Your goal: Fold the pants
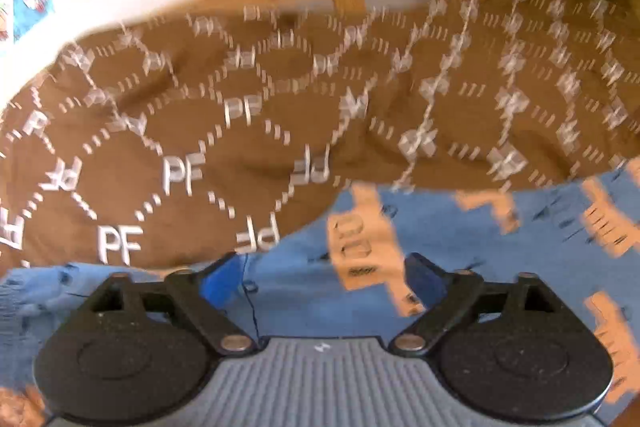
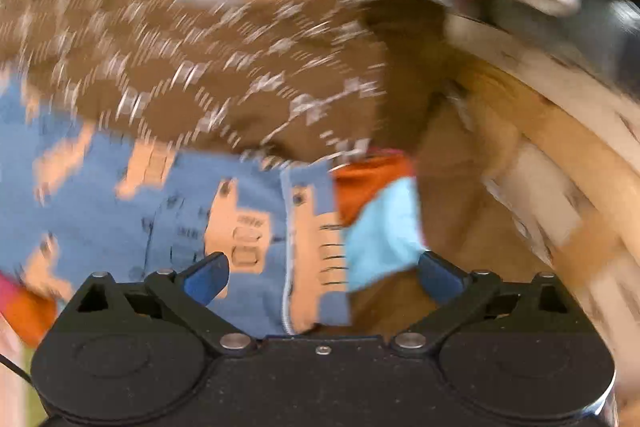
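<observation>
Blue-padded fingers of the left gripper [image 1: 324,283] and right gripper [image 2: 324,279] gape wide, gripping nothing, above one blue truck-print garment [image 1: 460,247]. Beyond lie one pair of brown "PF"-patterned pants [image 1: 248,131]. Only the right view shows an orange-and-turquoise piece [image 2: 380,203] and a wooden surface [image 2: 460,187].

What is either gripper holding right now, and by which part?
Nothing is held. The left gripper and the right gripper both have jaws spread wide over the blue patterned pants, with no cloth pinched between them.
</observation>
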`<action>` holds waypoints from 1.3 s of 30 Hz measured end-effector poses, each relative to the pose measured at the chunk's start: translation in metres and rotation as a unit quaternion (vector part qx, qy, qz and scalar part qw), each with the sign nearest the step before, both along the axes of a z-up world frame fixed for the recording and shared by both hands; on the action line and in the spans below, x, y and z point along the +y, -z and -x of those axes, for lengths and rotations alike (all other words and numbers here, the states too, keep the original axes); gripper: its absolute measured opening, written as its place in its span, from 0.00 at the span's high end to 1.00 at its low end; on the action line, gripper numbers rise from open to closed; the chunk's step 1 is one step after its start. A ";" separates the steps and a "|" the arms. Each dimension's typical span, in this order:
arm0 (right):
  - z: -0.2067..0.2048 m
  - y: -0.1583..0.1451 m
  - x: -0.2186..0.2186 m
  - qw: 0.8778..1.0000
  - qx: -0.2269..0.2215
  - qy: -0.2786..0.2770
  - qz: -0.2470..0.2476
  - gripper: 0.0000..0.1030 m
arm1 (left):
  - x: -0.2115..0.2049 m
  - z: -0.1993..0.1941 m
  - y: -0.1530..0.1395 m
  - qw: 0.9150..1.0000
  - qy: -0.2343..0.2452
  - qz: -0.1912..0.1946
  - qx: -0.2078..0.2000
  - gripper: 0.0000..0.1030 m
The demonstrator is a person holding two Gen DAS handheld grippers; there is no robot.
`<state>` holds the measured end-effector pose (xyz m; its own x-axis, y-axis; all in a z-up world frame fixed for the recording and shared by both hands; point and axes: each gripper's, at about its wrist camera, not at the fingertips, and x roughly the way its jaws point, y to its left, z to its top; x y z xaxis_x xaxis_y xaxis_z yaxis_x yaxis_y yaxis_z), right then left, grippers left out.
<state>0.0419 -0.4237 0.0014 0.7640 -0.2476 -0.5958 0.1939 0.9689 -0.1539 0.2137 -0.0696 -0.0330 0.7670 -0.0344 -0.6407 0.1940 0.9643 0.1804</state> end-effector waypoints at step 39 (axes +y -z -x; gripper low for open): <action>0.006 0.028 -0.046 0.971 -0.022 0.069 -0.227 0.85 | -0.270 -0.056 0.010 0.961 0.241 0.058 0.120 0.06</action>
